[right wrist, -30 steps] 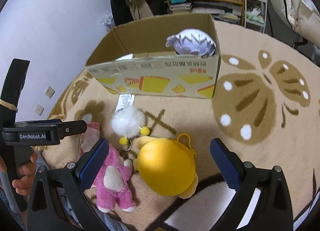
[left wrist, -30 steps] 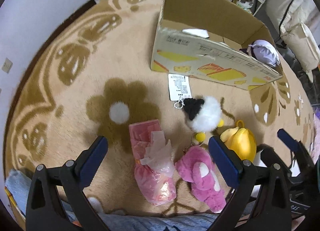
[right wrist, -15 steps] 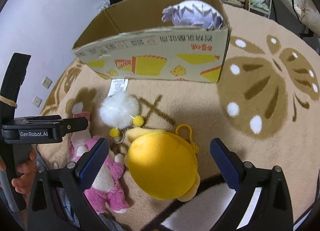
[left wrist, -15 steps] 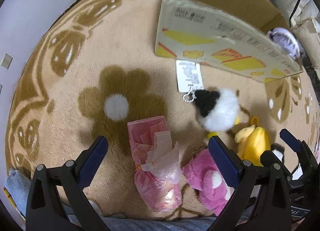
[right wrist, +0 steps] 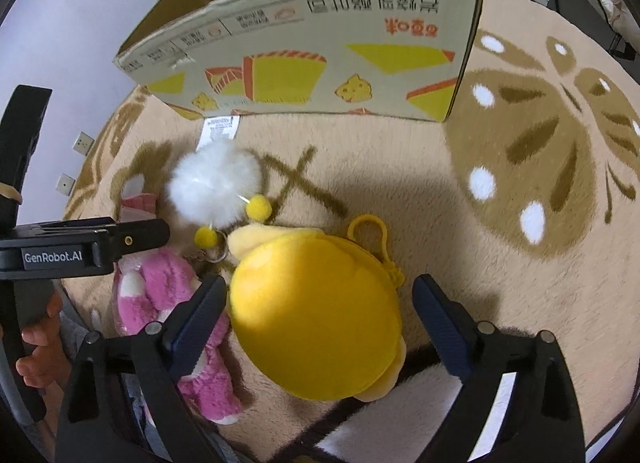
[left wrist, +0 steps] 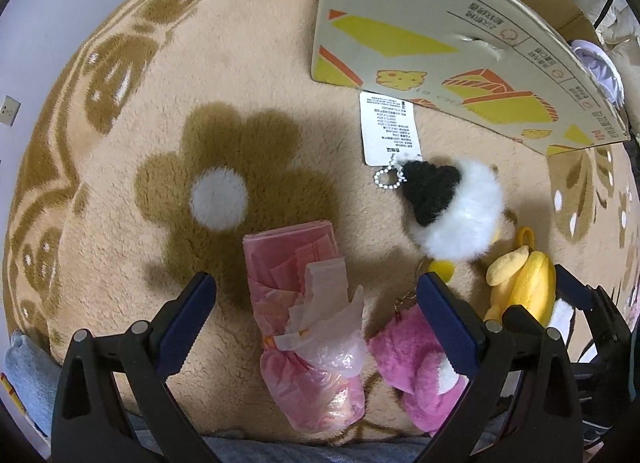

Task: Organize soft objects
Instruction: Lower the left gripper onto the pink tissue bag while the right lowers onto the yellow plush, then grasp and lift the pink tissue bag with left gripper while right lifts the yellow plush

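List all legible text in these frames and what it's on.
"GenRobot.AI": black left gripper body.
"450g", seen upside down: printed cardboard box.
Red and dark Chinese characters on the box's side, upside down: not transcribed.
White hang tag on the fluffy black-and-white keychain: too small to read.

Right gripper (right wrist: 316,315): yellow plush (right wrist: 316,323) fills gap between fingers, pink plush (right wrist: 168,303) crowds left side. Bare carpet (right wrist: 460,191) free ahead-right. Cardboard box (right wrist: 320,63) blocks farther ahead.
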